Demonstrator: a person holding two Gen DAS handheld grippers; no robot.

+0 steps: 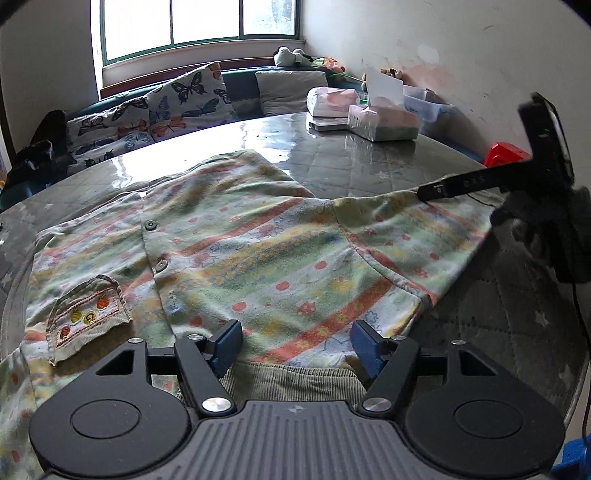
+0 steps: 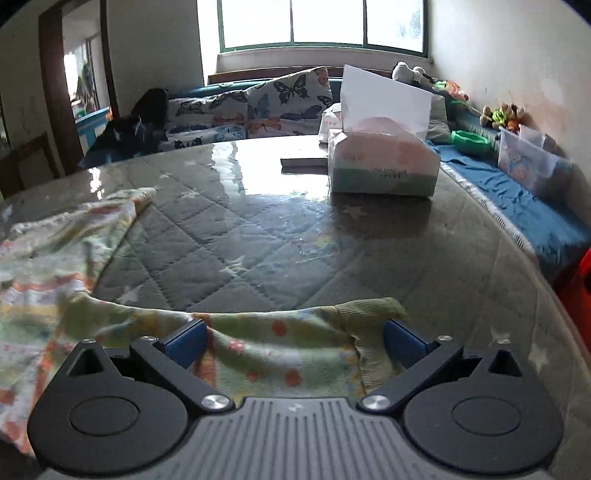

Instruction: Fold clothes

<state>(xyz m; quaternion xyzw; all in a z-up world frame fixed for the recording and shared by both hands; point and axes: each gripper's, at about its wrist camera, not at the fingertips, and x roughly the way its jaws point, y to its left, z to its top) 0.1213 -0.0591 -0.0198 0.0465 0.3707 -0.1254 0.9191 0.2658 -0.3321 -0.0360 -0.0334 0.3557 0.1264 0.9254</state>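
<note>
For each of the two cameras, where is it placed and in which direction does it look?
Left wrist view: sits on the left gripper, low above the shirt, facing the window; its open blue fingers show, and the right gripper's finger at the sleeve.
Right wrist view: sits on the right gripper, facing across the table to the window; its open fingers straddle the sleeve.
Shared: shirt, table, tissue box, butterfly cushions, window.
</note>
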